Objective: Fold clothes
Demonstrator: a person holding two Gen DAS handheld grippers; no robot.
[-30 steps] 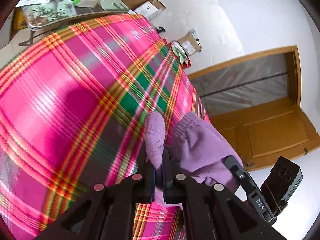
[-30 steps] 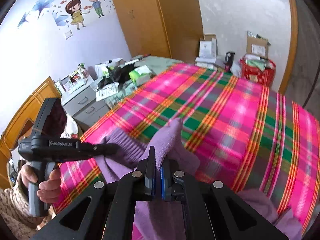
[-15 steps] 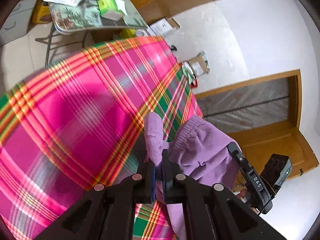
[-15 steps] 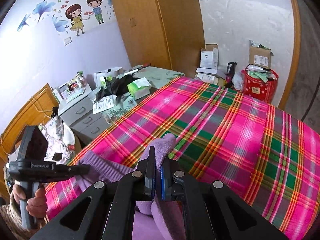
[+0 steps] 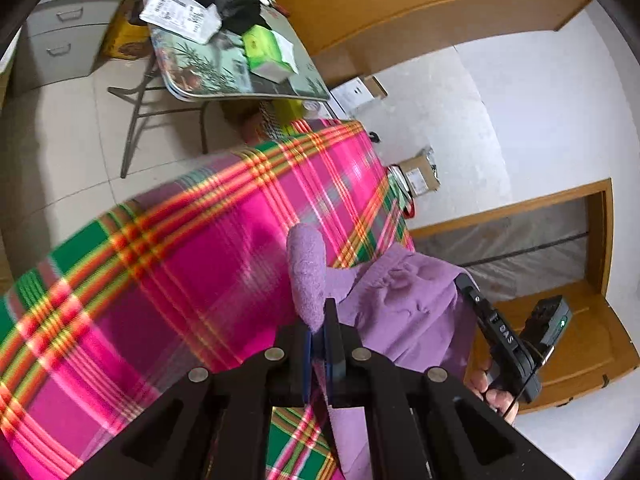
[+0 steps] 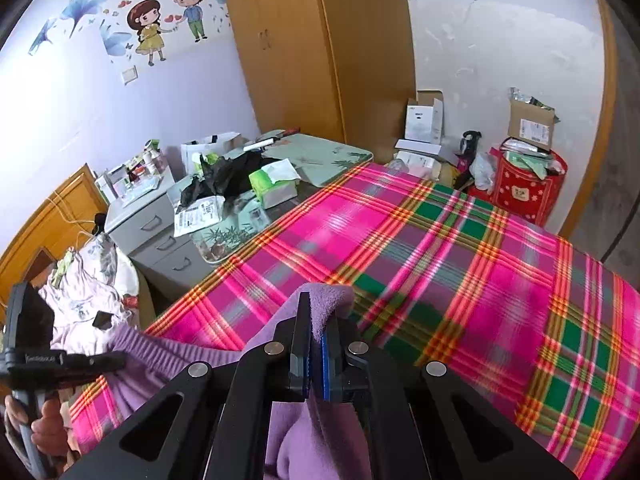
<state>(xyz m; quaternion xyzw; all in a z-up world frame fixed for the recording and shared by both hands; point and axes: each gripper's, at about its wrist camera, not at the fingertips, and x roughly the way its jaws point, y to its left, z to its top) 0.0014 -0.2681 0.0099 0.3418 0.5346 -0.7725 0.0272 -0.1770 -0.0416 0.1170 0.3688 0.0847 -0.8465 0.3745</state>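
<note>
A purple fleece garment (image 5: 404,312) with an elastic waistband hangs between both grippers above a bed with a pink, green and orange plaid cover (image 5: 168,280). My left gripper (image 5: 320,320) is shut on a fold of the fleece that sticks up past its fingertips. My right gripper (image 6: 316,320) is shut on another bunch of the same purple garment (image 6: 328,300). The ribbed waistband (image 6: 160,344) stretches left toward the other gripper (image 6: 48,360), held by a hand. In the left wrist view the right gripper's body (image 5: 504,344) shows at the right.
A folding table (image 6: 320,152) with black cloth, papers and a green tissue box (image 6: 272,184) stands beside the bed. Grey drawers (image 6: 160,232), a wooden wardrobe (image 6: 320,48), cardboard boxes (image 6: 528,124) and a red bag (image 6: 528,188) line the walls. Clothes (image 6: 88,288) lie piled at the left.
Both grippers have risen and pulled back with the purple garment still gripped. More of the floor, folding table and room now shows past the bed's edge.
</note>
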